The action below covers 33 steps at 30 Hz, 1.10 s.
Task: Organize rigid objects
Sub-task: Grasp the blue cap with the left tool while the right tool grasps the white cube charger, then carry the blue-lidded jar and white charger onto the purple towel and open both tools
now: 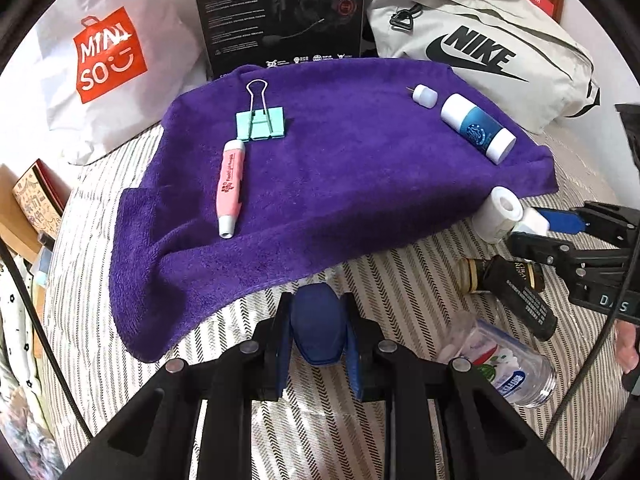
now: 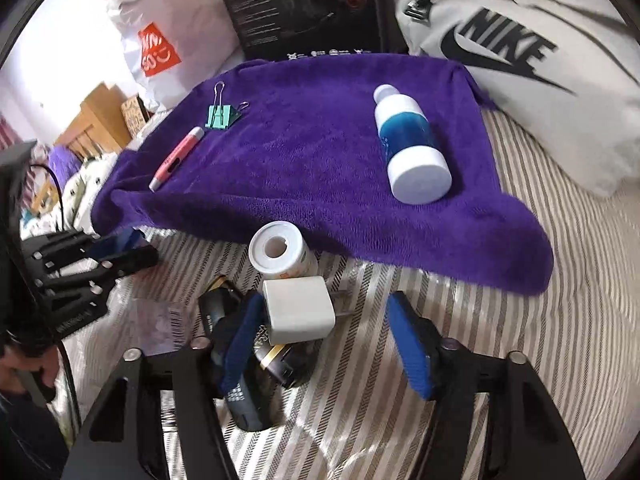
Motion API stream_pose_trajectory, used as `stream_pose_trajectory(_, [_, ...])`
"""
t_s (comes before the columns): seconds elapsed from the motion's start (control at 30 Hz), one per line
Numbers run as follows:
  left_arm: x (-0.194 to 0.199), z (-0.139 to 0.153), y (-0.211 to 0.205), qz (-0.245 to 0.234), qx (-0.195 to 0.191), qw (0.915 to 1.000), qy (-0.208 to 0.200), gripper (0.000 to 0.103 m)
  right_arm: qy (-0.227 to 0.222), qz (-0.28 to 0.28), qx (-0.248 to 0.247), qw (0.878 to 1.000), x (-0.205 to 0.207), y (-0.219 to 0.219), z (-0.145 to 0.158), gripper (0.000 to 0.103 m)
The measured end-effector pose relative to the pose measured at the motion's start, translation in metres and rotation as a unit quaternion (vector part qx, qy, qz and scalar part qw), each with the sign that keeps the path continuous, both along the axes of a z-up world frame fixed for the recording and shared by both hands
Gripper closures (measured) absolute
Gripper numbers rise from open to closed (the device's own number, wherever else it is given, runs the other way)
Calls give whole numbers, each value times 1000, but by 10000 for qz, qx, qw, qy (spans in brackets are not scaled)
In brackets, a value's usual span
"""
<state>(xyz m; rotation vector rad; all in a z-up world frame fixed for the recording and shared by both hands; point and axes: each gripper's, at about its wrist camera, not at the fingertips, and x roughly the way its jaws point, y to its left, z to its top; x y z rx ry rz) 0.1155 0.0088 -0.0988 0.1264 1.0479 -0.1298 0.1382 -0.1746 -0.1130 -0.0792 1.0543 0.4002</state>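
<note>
Lying on the striped bedding just short of the purple towel (image 2: 320, 160), a white plug adapter (image 2: 298, 310) with rounded corners sits between the right gripper (image 2: 326, 340)'s spread blue pads, metal prongs toward the right pad. A white tape roll (image 2: 278, 252) stands just behind it, a dark bottle (image 2: 256, 364) beneath. On the towel rest a blue-and-white bottle (image 2: 410, 146), a pink pen (image 1: 231, 188) and a teal binder clip (image 1: 261, 122). The left gripper (image 1: 318, 328) pinches a navy case (image 1: 318, 326).

Striped bedsheet (image 2: 520, 320), wooden furniture (image 2: 100, 120) at left, pale wall (image 2: 60, 40) in daylight.
</note>
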Motion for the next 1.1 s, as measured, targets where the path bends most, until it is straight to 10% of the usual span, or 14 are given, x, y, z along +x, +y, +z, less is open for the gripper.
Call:
stream_pose_trajectory(0.47, [-8, -5, -3, 95, 187, 9996, -184, 81, -241, -214, -566, 9979, -25, -32, -2, 58])
stream_pose_trajectory(1.1, [-22, 30, 37, 324, -578, 9971, -377, 81, -108, -165, -226, 9995, -28, -39, 23, 59])
